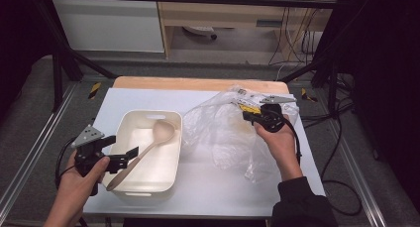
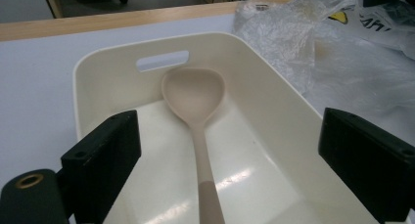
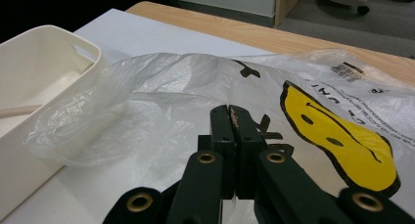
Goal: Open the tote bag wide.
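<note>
White tabletop (image 1: pixel 208 187) carried a cream bin (image 1: pixel 171 152) and, beside it, a crumpled plastic bag (image 1: pixel 223 133). Left gripper (image 1: pixel 126 157) stood with jaws wide apart over the bin's near end; the spoon (image 2: pixel 193 94) lay in the bin, its handle running between the jaws, untouched. Recommended: lower squarely, then close on the handle. Right gripper (image 3: pixel 234 119) was closed together, apparently pinching bag film.

Beige spoon (image 2: pixel 194 94); cream tub (image 2: pixel 274 92); clear plastic bag (image 3: pixel 161 82), yellow-and-black print; black jaws.
</note>
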{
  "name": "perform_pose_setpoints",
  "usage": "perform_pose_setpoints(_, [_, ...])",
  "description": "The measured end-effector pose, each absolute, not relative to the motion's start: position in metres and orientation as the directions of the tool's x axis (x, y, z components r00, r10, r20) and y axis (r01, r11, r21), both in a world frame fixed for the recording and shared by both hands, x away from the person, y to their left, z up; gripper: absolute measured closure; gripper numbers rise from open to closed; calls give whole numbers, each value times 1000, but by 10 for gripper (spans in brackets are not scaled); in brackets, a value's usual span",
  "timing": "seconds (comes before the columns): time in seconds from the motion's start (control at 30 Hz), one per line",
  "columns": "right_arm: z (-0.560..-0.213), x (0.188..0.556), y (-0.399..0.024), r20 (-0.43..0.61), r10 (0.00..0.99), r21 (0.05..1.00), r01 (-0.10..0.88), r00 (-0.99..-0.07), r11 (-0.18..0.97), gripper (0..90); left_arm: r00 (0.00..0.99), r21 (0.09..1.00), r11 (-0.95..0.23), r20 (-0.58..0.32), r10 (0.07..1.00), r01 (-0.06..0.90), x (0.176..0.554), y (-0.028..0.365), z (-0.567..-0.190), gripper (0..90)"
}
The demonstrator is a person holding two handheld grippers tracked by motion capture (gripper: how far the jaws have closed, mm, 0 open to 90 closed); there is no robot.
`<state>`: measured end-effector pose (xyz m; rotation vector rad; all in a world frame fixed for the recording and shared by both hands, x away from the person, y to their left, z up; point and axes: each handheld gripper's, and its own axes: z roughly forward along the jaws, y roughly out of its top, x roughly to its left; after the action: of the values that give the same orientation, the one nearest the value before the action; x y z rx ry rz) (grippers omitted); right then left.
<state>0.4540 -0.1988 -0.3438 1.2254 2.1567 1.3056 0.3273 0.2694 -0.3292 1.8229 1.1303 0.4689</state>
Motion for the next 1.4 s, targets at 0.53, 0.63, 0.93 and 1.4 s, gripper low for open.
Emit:
perform_pose_setpoints(0.53, [-351, 455, -197, 144, 810, 828, 517, -569, 216, 900, 507, 818, -220, -100, 856, 532, 332, 256, -337, 159])
perform_pose_setpoints(0.63, [-354, 455, -197, 145, 810, 825, 522, -568, 217, 900, 506, 809, -228, -98, 857, 542, 333, 254, -339, 174])
perform_pose_setpoints(0.93, [-359, 457, -195, 143, 812, 816, 532, -566, 228, 900, 494, 776, -250, -91, 864, 579, 326, 253, -351, 267])
perform_pose_setpoints(1.4, [-357, 453, -196, 130, 813, 820, 523, -568, 234, 900, 460, 758, -223, -112, 881, 613, 313, 261, -363, 394])
